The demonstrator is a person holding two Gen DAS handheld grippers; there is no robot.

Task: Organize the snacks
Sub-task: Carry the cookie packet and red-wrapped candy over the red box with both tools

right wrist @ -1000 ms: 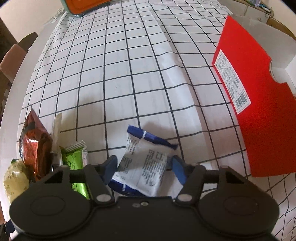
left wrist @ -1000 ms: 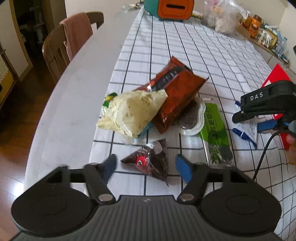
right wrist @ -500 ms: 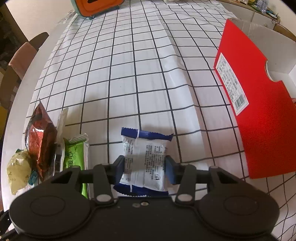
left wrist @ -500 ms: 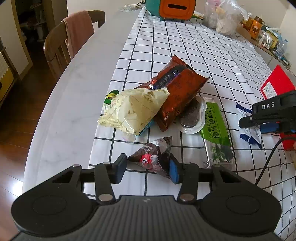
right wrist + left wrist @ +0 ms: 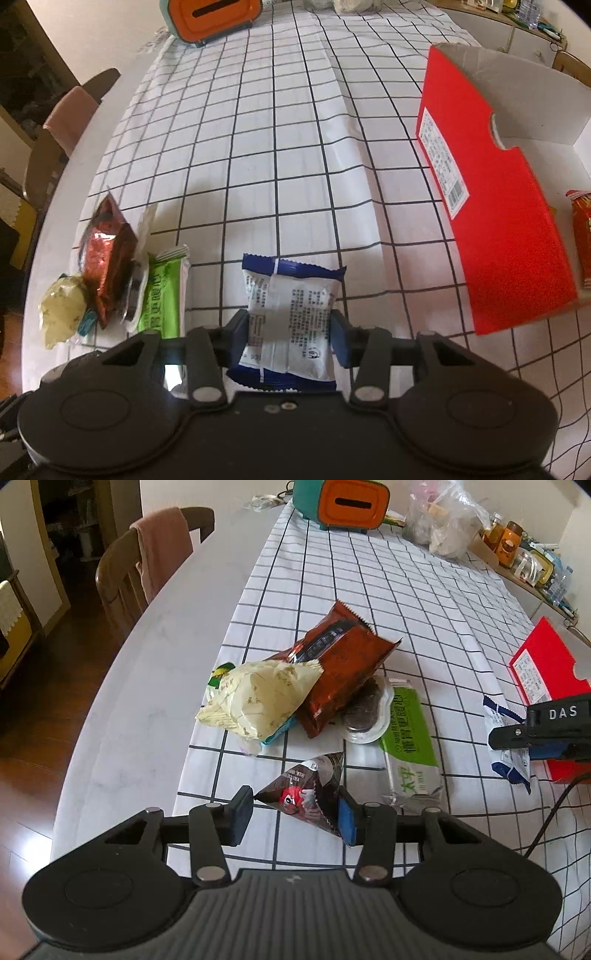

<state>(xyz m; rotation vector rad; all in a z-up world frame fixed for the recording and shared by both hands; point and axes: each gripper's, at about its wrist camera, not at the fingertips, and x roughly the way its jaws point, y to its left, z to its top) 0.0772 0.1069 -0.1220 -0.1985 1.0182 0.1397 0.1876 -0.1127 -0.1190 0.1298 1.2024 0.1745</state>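
Note:
My left gripper (image 5: pixel 293 818) is shut on a small dark candy packet with a red figure (image 5: pixel 308 795), held above the checked cloth. My right gripper (image 5: pixel 290 334) is shut on a blue-and-white snack packet (image 5: pixel 290 317), lifted off the cloth; it also shows at the right of the left wrist view (image 5: pixel 508 746). A pile lies on the table's left side: a pale yellow bag (image 5: pixel 258 696), a red-brown bag (image 5: pixel 340 666), a clear cookie pack (image 5: pixel 364 716) and a green packet (image 5: pixel 408 742). A red open box (image 5: pixel 491 192) stands at right.
An orange-and-teal container (image 5: pixel 341 502) and a clear plastic bag (image 5: pixel 443 520) stand at the far end. A wooden chair with a pink towel (image 5: pixel 159 557) stands left of the table. A red packet (image 5: pixel 581 236) lies inside the box.
Both grippers closed on their packets and lifted them: the left on the dark candy packet, the right on the blue-and-white packet, which now hangs straight between the fingers.

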